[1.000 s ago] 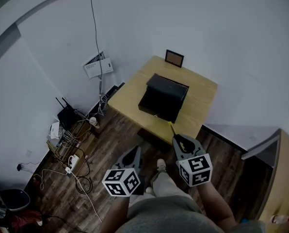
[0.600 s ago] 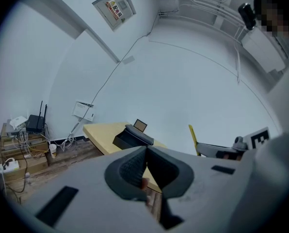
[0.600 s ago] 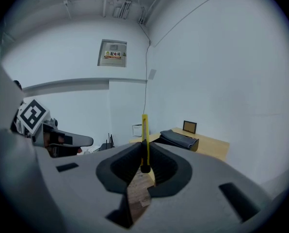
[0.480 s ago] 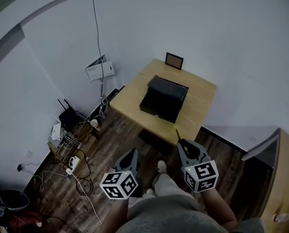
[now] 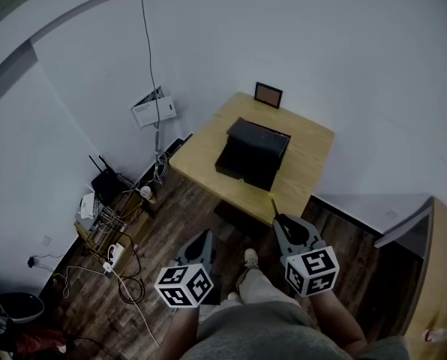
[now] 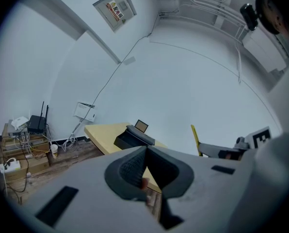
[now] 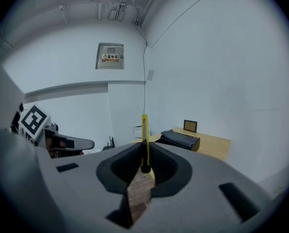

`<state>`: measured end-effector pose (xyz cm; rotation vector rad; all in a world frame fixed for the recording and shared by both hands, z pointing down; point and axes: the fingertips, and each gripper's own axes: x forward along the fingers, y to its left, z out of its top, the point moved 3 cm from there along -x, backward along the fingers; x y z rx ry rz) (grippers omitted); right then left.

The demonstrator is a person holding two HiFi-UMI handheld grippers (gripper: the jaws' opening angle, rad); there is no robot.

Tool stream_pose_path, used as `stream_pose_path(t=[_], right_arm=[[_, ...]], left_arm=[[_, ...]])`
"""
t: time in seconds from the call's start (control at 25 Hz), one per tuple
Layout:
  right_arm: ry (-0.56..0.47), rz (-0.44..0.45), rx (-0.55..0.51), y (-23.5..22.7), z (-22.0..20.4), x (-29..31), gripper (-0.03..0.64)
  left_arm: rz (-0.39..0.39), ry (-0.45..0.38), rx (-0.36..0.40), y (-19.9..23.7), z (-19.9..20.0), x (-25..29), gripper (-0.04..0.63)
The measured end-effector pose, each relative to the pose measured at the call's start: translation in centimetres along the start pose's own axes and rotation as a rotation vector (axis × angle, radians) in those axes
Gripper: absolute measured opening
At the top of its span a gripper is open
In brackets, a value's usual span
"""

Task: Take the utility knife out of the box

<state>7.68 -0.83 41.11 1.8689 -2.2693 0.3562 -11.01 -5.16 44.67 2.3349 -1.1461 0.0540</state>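
The wooden counter (image 5: 313,152) stands far from you, with the black box (image 5: 252,153) on it. Your left gripper (image 6: 145,152) is squeezed closed, jaw against jaw. Your right gripper (image 7: 144,153) pinches the yellow utility knife (image 7: 144,130), near you and well apart from the box.

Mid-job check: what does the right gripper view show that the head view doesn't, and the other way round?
Only the right gripper view: the right gripper with its jaws clamped on the yellow utility knife near its dark end, plus ceiling pipes.
Only the head view: the router and cables by the wall at left, and the person's shoe.
Both: the wooden table, the black box on it, the small frame at its far edge, and the left gripper.
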Motion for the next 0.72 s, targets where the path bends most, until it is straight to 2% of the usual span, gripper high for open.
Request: stream_pose_path(t=[0.72], right_arm=[[-0.015,-0.006,0.021,-0.5,0.3,0.9,0.041]], left_arm=[[-0.004,0.012,-0.006,0.1,0.1,1.5,0.003]])
